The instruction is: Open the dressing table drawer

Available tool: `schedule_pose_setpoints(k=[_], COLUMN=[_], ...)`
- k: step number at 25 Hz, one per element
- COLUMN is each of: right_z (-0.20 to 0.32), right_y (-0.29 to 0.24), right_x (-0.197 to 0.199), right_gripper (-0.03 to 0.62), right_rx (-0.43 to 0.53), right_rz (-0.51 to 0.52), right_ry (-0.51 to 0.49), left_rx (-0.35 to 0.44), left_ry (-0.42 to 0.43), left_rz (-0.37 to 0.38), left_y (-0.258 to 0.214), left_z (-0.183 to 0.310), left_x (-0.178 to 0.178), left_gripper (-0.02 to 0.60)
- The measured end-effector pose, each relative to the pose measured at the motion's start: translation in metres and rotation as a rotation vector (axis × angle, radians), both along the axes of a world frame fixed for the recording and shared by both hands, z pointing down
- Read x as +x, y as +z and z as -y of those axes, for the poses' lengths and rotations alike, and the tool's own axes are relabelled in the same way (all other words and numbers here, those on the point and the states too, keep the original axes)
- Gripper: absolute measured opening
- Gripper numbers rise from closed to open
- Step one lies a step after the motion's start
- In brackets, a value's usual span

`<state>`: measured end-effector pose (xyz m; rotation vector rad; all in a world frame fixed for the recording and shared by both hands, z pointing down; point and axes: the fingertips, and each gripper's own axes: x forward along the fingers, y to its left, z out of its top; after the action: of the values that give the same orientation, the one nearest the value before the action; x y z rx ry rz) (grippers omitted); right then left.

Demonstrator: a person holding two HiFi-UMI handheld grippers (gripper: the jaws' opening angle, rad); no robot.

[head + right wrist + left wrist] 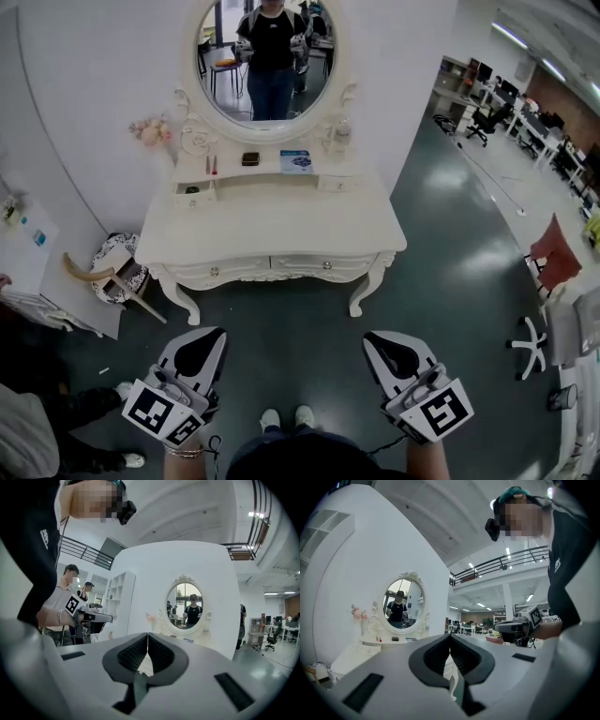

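Observation:
A white dressing table (187, 244) with an oval mirror (270, 61) stands ahead against a white wall. Its two front drawers (272, 269) with small knobs are pushed in. My left gripper (208, 335) and right gripper (380, 339) hover side by side well short of the table, over the dark floor. Both are shut, tips touching, nothing between them. In the left gripper view the left gripper (450, 635) points level at the table (349, 656). The right gripper (148, 634) points at the mirror (186, 603) from farther right.
A small stool (120, 272) and a white cabinet (42, 281) stand left of the table. A red chair (555, 255) and office chairs (483, 122) sit to the right. A person's legs (66, 412) show at lower left. Small items lie on the table shelf (272, 167).

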<state>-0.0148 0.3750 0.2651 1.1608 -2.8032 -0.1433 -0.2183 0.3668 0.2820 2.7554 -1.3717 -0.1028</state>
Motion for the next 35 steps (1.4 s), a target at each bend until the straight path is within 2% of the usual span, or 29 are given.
schedule_pose_setpoints(k=[8, 15, 25, 35], right_z=[0.012, 0.021, 0.044, 0.101], right_y=[0.002, 0.013, 0.018, 0.011], right_x=[0.036, 0.063, 0.072, 0.065], right_gripper=[0.018, 0.018, 0.018, 0.018], right_rx=[0.013, -0.012, -0.032, -0.026], right_rz=[0.006, 0.013, 0.037, 0.042], right_ry=[0.021, 0.03, 0.04, 0.067], left_rx=[0.008, -0.007, -0.035, -0.029], left_ry=[0.029, 0.009, 0.03, 0.089], left_rz=[0.01, 0.004, 0.031, 0.035], left_y=[-0.001, 0.006, 0.013, 0.008], left_z=[0.015, 0.02, 0.043, 0.11], left_x=[0.039, 0.061, 0.073, 0.076], left_gripper=[0.017, 0.018, 0.018, 0.018])
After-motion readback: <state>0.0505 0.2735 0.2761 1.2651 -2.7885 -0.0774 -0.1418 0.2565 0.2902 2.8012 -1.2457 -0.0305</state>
